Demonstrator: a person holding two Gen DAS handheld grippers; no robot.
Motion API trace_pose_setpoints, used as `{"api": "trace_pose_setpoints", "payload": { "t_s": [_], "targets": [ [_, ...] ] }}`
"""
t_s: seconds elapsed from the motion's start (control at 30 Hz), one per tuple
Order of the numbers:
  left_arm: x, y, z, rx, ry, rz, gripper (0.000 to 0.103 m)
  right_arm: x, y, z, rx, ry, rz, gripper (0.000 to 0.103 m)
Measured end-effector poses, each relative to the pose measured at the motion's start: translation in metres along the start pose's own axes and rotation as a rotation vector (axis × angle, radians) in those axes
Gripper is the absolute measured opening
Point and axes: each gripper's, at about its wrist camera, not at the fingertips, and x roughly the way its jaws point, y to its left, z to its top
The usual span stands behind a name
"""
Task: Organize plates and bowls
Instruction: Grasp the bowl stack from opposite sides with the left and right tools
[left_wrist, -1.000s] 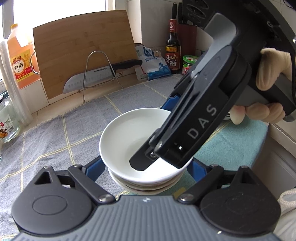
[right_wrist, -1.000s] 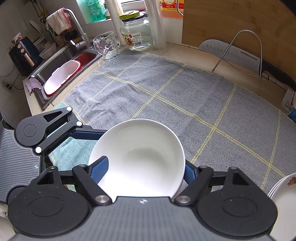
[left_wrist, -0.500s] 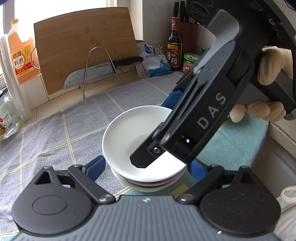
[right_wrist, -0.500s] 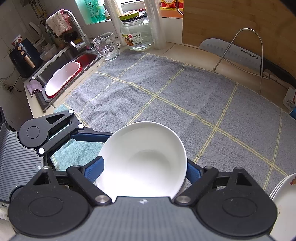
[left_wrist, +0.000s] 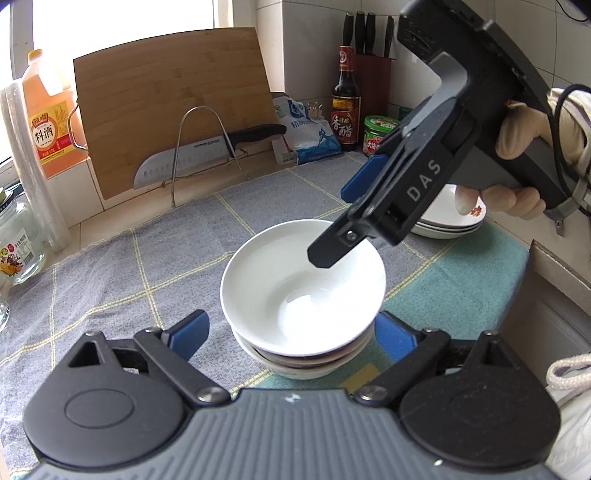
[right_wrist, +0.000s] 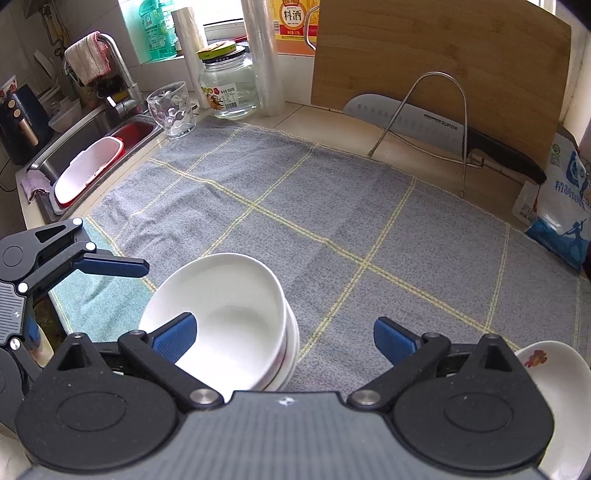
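Hovering right gripper, bowl stack below

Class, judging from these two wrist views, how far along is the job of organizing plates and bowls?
Done: the white bowls sit nested in one stack on the grey towel, and the plates are piled beside it. In hand: nothing; the right gripper and left gripper are both open. Left: nothing loose on the towel; a white dish in the sink may not belong.
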Motion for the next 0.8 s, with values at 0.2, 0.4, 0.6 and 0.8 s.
{"api": "trace_pose_setpoints", "payload": {
  "t_s": [0.2, 0.4, 0.6, 0.8],
  "targets": [
    [-0.003, 0.001, -0.003, -0.015, 0.013, -0.005, 0.096, -0.007, -0.026, -0.015, 0.067, -0.025, -0.034, 0.103],
    [-0.002, 0.005, -0.008, -0.011, 0.037, 0.002, 0.096, -0.001, -0.036, -0.026, 0.095, -0.027, -0.038, 0.103],
    [0.0, 0.011, -0.016, 0.047, 0.053, -0.029, 0.096, -0.024, -0.027, -0.033, -0.002, -0.122, 0.049, 0.103],
    [0.014, 0.018, -0.031, 0.121, 0.068, -0.081, 0.098, -0.028, -0.006, -0.054, -0.17, -0.108, 0.144, 0.103]
  ]
}}
